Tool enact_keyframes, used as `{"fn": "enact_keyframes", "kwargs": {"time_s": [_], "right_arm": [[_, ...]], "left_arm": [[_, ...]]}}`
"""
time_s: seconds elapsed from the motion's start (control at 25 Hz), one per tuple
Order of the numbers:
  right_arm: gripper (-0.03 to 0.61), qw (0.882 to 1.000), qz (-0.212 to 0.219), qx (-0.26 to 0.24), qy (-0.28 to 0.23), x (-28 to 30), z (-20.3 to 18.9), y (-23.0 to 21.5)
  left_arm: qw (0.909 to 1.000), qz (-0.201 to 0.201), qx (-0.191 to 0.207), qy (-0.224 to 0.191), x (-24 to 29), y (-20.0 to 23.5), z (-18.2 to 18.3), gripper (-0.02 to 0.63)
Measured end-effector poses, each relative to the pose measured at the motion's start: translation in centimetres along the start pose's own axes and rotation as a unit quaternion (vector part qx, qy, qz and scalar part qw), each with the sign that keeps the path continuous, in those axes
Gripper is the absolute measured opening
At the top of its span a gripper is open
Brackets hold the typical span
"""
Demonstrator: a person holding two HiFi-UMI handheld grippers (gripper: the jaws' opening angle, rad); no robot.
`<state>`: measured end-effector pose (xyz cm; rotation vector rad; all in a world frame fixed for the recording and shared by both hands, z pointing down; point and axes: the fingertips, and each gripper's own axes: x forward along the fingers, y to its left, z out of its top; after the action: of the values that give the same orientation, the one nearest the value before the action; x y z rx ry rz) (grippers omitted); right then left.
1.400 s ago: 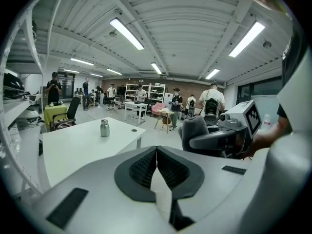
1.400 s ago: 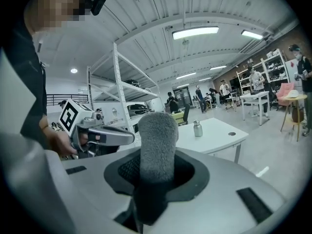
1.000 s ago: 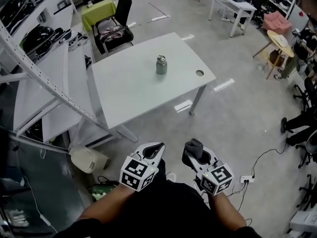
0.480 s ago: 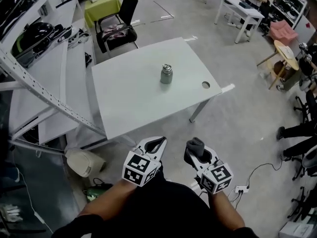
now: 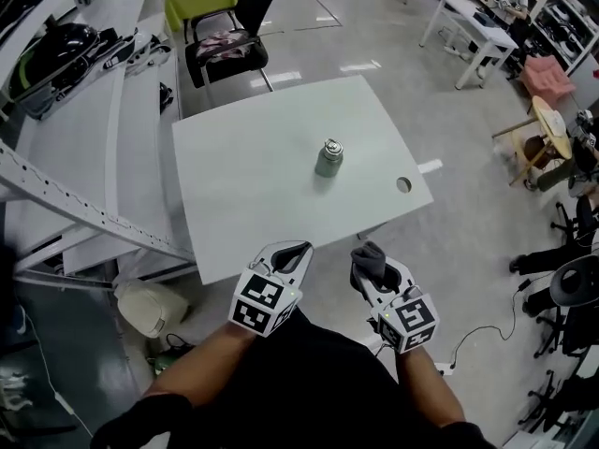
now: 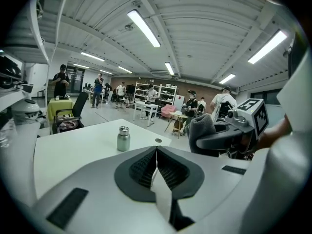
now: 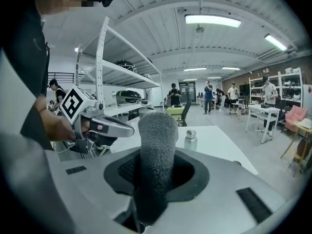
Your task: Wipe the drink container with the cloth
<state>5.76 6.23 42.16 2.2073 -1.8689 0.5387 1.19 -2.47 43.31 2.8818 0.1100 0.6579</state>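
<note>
The drink container (image 5: 328,160) stands upright near the middle of the white table (image 5: 234,195), long axis vertical, cap up. Both grippers hang just off the table's near edge, well apart from the container, which lies far ahead and roughly between them. The right gripper (image 5: 371,274) is clamped on the rolled grey cloth (image 5: 365,254). The left gripper (image 5: 292,253) has its jaws pressed together on nothing. The cloth likely needs a straight forward reach to meet the container's side

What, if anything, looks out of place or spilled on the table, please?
Nothing stands out. The bottle stands upright and capped on the table, with no spill visible. The cloth is clamped in the right gripper; the left gripper is shut and empty.
</note>
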Motion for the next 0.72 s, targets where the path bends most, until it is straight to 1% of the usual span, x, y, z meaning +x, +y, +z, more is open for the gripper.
{"fn": "enact_keyframes", "kwargs": {"time_s": [0.12, 0.24, 0.52, 0.6, 0.72], "right_arm": [[0.118, 1.0, -0.004, -0.014, 0.015, 2.9, 0.6, -1.1], [0.118, 0.999, -0.008, -0.016, 0.027, 5.5, 1.0, -2.5], [0.118, 0.998, -0.015, -0.038, 0.048, 10.1, 2.0, -4.2], [0.118, 0.996, -0.019, -0.058, 0.058, 11.0, 2.1, -4.4], [0.118, 0.991, -0.024, -0.106, 0.076, 12.3, 2.1, -5.0]], "left_arm": [[1.0, 0.004, 0.001, 0.0, 0.9, 3.1, 0.5, 0.017], [1.0, 0.009, -0.001, -0.003, 2.3, 6.2, 1.2, 0.017], [0.9999, 0.009, 0.003, -0.009, 4.3, 10.5, 2.5, 0.017], [0.9999, 0.011, 0.002, -0.006, 4.5, 11.4, 2.5, 0.017], [0.9999, 0.012, -0.001, 0.005, 4.8, 12.2, 2.1, 0.017]]}}
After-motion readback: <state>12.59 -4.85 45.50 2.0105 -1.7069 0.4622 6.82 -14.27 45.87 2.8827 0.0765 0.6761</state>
